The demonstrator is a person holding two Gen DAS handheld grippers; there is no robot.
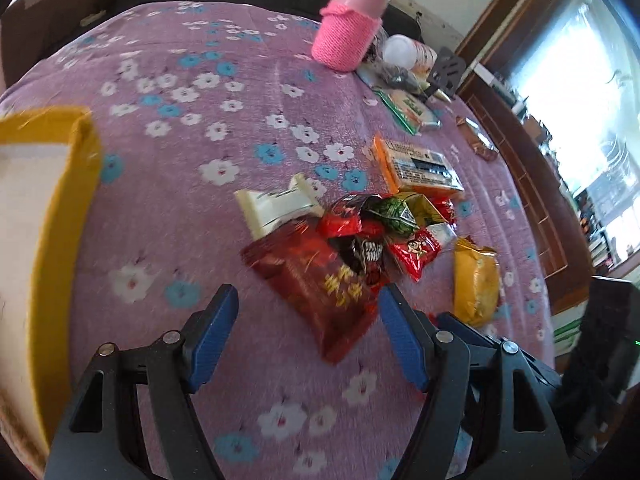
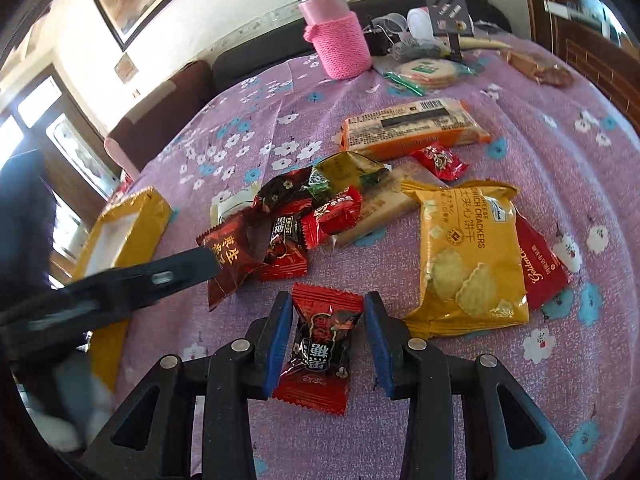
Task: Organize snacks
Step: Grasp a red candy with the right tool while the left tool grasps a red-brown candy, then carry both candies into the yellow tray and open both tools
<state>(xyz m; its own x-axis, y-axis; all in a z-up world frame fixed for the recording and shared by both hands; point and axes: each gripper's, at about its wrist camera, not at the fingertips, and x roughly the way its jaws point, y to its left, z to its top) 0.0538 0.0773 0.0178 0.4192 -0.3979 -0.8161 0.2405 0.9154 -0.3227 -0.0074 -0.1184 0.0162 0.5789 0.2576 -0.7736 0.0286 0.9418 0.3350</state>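
1. Purple floral cloth carries your snacks; the pile lies mid-table, the yellow box to its left.
2. Your right gripper is spread; a red candy lies between its fingers, untouched by either pad.
3. Your left gripper is spread, holding nothing; a dark red packet lies just ahead of it.
4. Yellow crackers lie right of the candy; the pink bottle stands at the far edge.

Snack pile blocks centre; cloth beyond open.
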